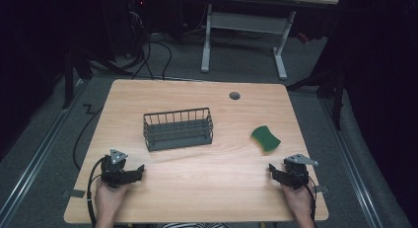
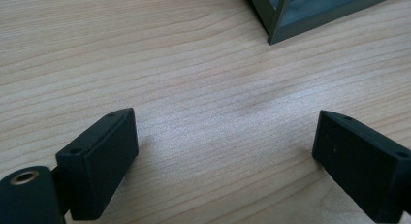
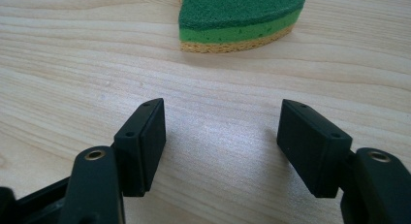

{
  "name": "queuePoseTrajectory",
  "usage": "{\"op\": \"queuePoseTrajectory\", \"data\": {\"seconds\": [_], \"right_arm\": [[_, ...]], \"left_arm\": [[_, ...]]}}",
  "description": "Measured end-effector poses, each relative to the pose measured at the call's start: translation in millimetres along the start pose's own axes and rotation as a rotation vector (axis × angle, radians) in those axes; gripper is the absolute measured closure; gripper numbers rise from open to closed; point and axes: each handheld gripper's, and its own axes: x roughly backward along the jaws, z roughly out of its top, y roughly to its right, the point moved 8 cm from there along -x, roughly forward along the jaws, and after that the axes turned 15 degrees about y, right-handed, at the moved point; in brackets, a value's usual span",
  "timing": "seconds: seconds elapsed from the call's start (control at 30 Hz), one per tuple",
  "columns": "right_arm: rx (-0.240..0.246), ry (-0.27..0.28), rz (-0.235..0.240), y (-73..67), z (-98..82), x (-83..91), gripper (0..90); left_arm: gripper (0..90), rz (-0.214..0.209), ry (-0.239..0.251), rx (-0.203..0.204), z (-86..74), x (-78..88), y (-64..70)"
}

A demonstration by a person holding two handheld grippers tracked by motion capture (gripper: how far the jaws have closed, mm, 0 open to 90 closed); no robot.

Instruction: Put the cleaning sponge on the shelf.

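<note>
Both grippers rest low at the near edge of the table, jaws apart and holding nothing.

The right gripper (image 1: 276, 171) sits at the near right corner with its jaws spread and only bare wood between them; the green sponge (image 1: 265, 138) lies flat on the table (image 1: 197, 188) just ahead of it, not touched. In the right gripper view the sponge (image 3: 237, 18) shows a dark green top over a tan base. The left gripper (image 1: 137, 171) is at the near left, jaws wide apart and empty, with the wire basket (image 1: 178, 129) standing upright farther in, near the table's middle.
</note>
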Motion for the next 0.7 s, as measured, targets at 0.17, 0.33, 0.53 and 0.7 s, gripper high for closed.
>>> {"op": "queuePoseTrajectory", "data": {"seconds": [0.17,0.33,0.53,0.7], "right_arm": [[0.004,-0.001,0.008,0.2,0.2,-0.2,34.9],[0.009,0.001,0.014,0.7,0.5,-0.6,35.1],[-0.004,0.002,-0.001,2.8,1.2,0.3,41.6],[-0.013,0.024,0.012,-2.1,4.3,2.6,46.5]], "left_arm": [[9.6,0.004,0.0,0.002,0.1,-0.2,0.1],[13.2,0.021,0.006,0.011,0.7,1.0,-0.8],[15.5,0.01,0.018,0.038,1.4,2.6,-0.6],[17.1,-0.002,0.03,0.059,2.5,5.2,1.2]]}}
